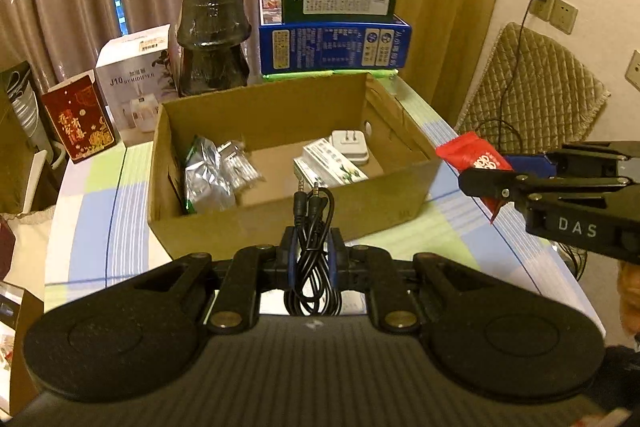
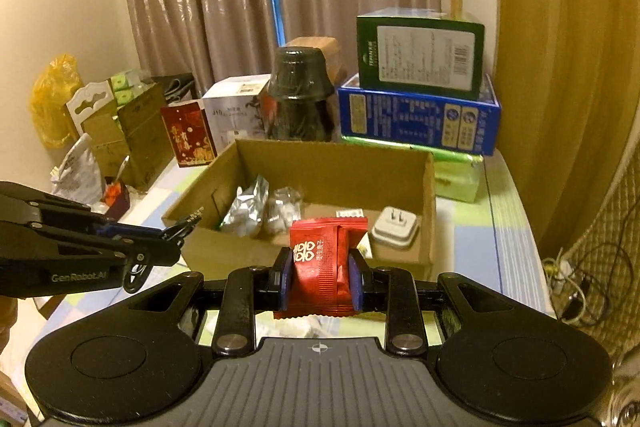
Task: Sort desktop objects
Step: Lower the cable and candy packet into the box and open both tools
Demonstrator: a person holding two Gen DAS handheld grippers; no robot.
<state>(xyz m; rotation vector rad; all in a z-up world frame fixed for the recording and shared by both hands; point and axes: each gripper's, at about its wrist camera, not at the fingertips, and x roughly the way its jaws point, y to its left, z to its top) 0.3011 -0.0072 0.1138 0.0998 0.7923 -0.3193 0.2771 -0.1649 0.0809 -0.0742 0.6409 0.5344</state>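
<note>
My left gripper (image 1: 313, 249) is shut on a coiled black audio cable (image 1: 312, 227), whose two plugs stick up toward the open cardboard box (image 1: 280, 223). My right gripper (image 2: 320, 277) is shut on a red snack packet (image 2: 324, 263), just short of the box's (image 2: 224, 251) near wall. Inside the box lie a silver foil pouch (image 1: 206, 179), a clear bag of small white items (image 1: 236, 163), a white and green carton (image 1: 332, 167) and a white plug adapter (image 1: 350, 145). From the left wrist view the right gripper (image 1: 508, 179) comes in from the right with the red packet (image 1: 472, 155).
A striped cloth (image 1: 100, 195) covers the table. Behind the box stand a dark jar (image 1: 212, 39), a white humidifier box (image 1: 136, 83), a red carton (image 1: 80, 115) and stacked blue and green boxes (image 1: 336, 43). A quilted chair (image 1: 532, 91) and cables sit to the right.
</note>
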